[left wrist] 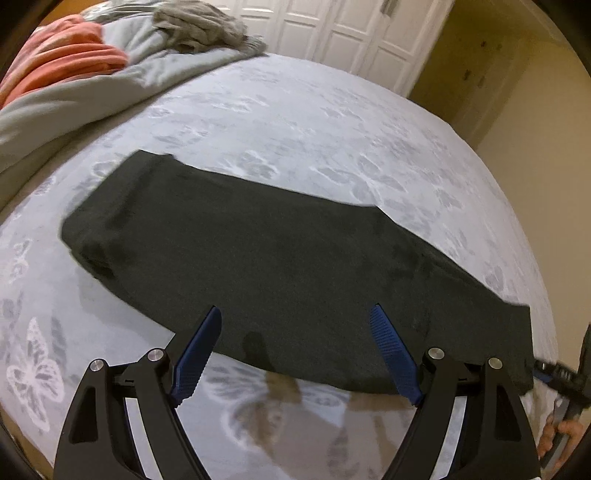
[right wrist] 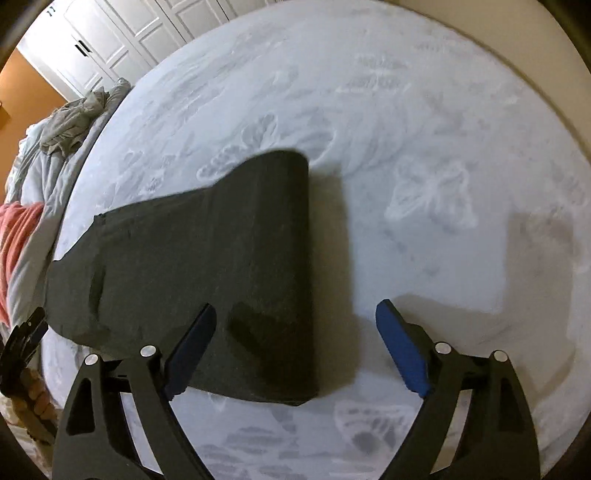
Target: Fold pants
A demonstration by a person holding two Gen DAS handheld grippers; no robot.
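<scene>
1. Bed point(left wrist: 332, 122) with a butterfly-print sheet serves as the work area; white panelled closet doors point(left wrist: 332, 26) are seen behind it.
2. Left gripper point(left wrist: 297, 319) is held with jaws spread apart, nothing between them, hovering at the near edge of the pants point(left wrist: 258, 258).
3. Right gripper point(right wrist: 295, 317) is likewise spread wide and empty, hovering over the squared end of the pants point(right wrist: 207, 258) in the right wrist view.
4. Pants are laid flat on the bed as one long dark strip, apparently already folded leg over leg; the notched, wider end is seen toward the pillows.
5. Fabric is judged soft, light and limp, probably a knit: no stiffness is to be expected, so sagging and layer slip are likely when lifted.
6. Hold is best taken at the two corners of one short end, all layers pinched together, then carried over to the other end.
7. Grey bedding point(left wrist: 74, 92) and an orange blanket point(left wrist: 66, 55) are piled at the head of the bed, well apart from the pants.
</scene>
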